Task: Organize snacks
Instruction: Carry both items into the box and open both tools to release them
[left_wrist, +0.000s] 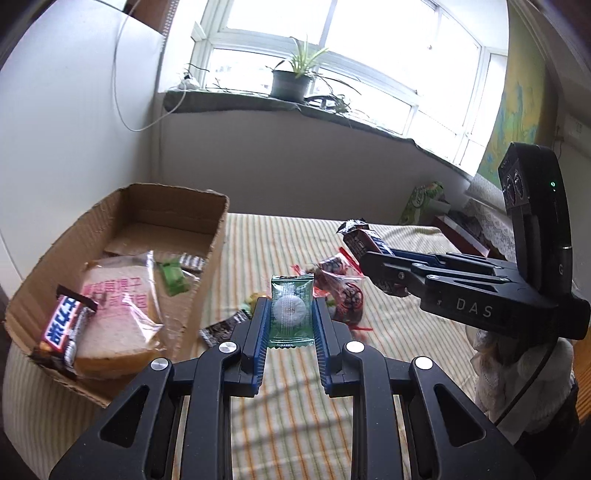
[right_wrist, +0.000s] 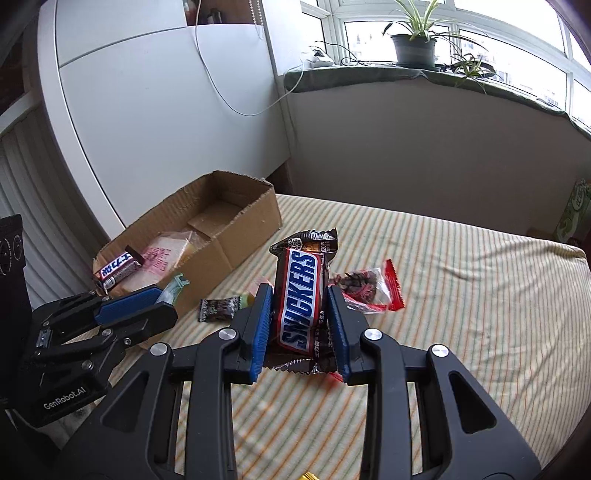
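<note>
Grip, left: left gripper (left_wrist: 291, 314) has its blue pads pressed on both side edges of a green sachet (left_wrist: 291, 310) with a round white sweet inside; the jaws stand nearly closed because the packet is narrow, and it sits upright at the centre of the left wrist view.
Grip, right: right gripper (right_wrist: 300, 317) clamps a Snickers bar (right_wrist: 299, 302) across its width, label facing up, crimped ends sticking out above and below the pads; the jaws are a little wider apart to suit the thicker bar.
Why held so: both snacks hang clear of the striped bedcover (right_wrist: 461, 295), seemingly so they can be carried to the box without dragging on it.
Container: open cardboard box (right_wrist: 255, 218) lies at centre left of both views, on the bedcover, flaps up.
Contents: wrapped bread slice (left_wrist: 118, 306) with pink print fills the near end; a second Snickers bar (left_wrist: 64, 325) leans on the near rim; a small green packet (left_wrist: 171, 278) lies beside the bread; the far end is bare cardboard.
Still loose: red-trimmed clear bag (right_wrist: 364, 288) of dark fruit and a small dark sachet (right_wrist: 218, 308) rest on the bedcover, between box and grippers.
Likely next: both held snacks probably go into the bare far end.
</note>
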